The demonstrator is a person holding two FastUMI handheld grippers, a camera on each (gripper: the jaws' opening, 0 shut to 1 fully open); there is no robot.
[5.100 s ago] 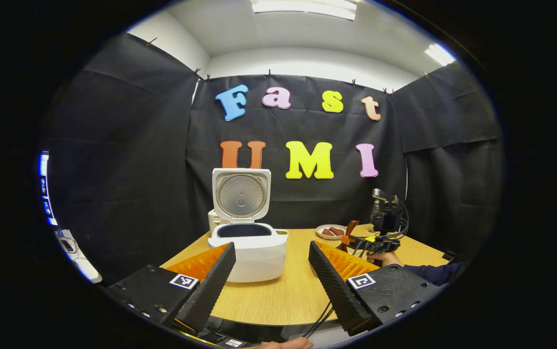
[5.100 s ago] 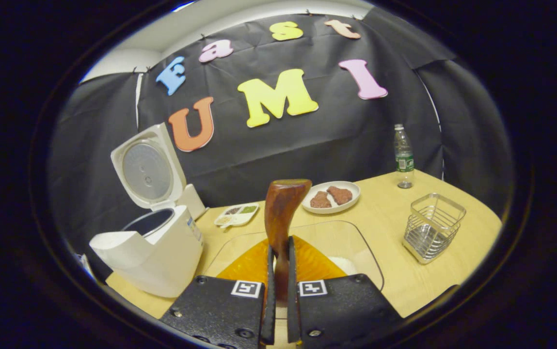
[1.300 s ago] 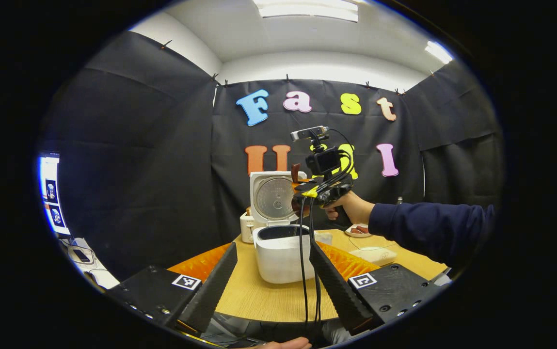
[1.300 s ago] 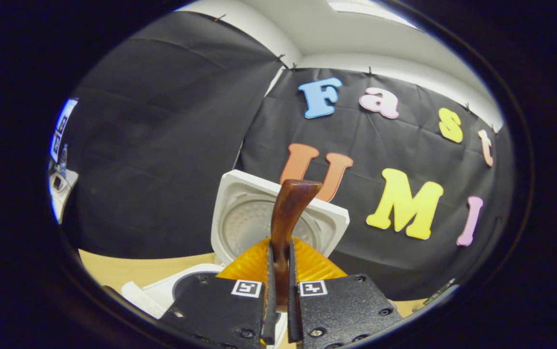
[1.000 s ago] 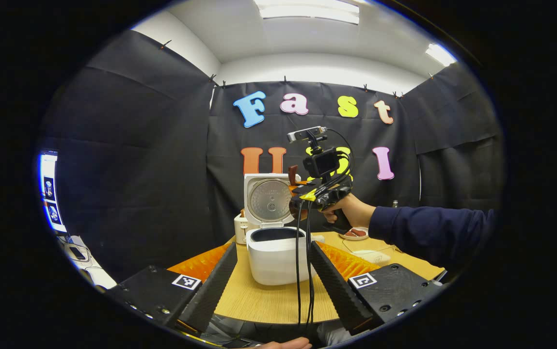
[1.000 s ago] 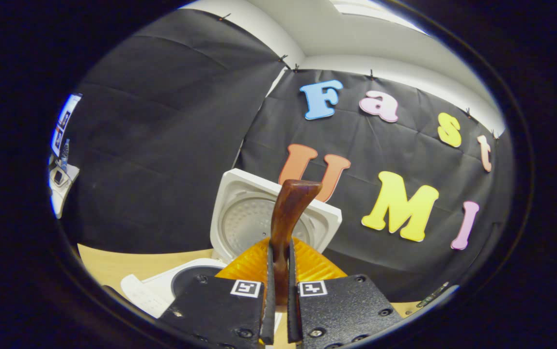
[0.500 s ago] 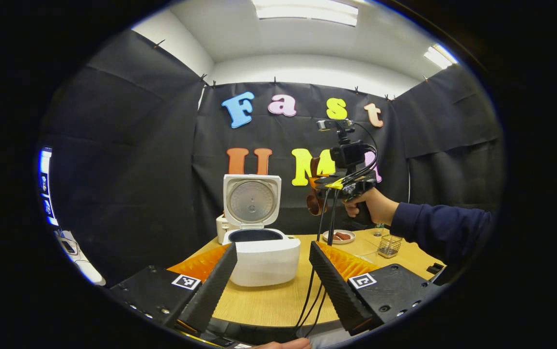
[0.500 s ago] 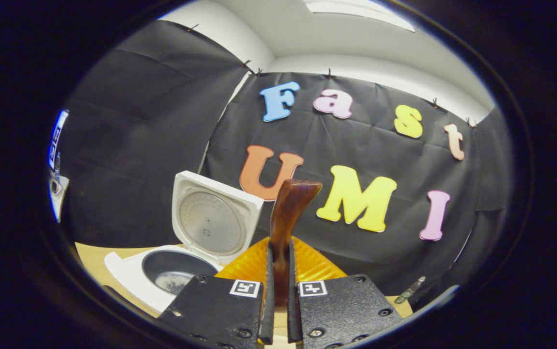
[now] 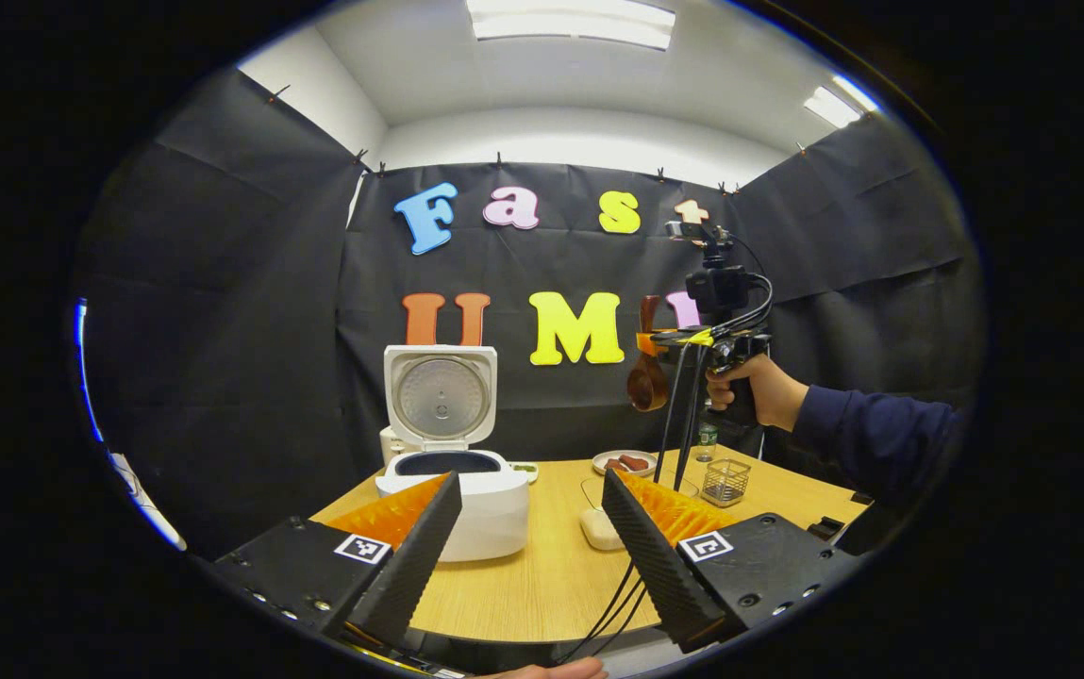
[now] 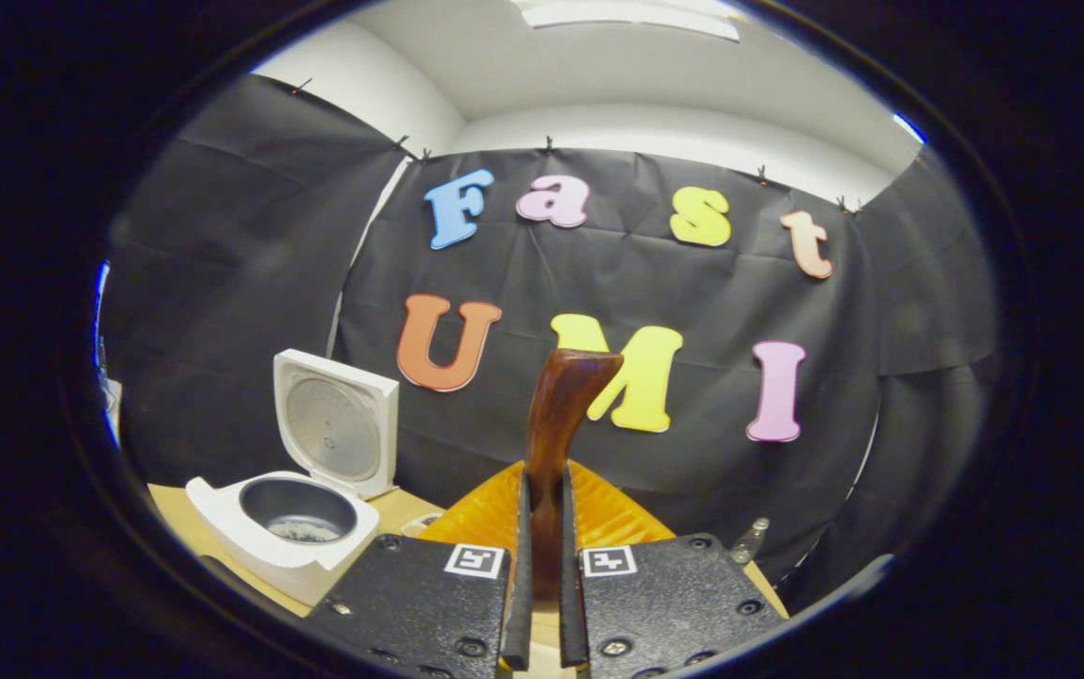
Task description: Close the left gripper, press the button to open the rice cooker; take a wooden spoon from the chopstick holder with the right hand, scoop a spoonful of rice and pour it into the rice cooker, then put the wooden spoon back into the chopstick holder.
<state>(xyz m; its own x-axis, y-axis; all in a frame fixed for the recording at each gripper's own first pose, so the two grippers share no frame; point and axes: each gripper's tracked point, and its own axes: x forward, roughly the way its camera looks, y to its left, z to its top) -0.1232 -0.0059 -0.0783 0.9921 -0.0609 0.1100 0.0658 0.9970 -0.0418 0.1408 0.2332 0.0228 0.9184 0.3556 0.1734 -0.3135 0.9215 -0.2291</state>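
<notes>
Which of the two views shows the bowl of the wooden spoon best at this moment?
The left gripper view: there the wooden spoon hangs from the right gripper, bowl downward, seen whole above the table. The right gripper view shows mainly its handle, rising between the shut fingers, edge-on.

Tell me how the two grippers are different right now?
The left gripper is open, its fingers spread wide with nothing between them; the right gripper is shut on the spoon. The left gripper sits low by the table; the right gripper is held high above it. Both are held by hand.
</notes>
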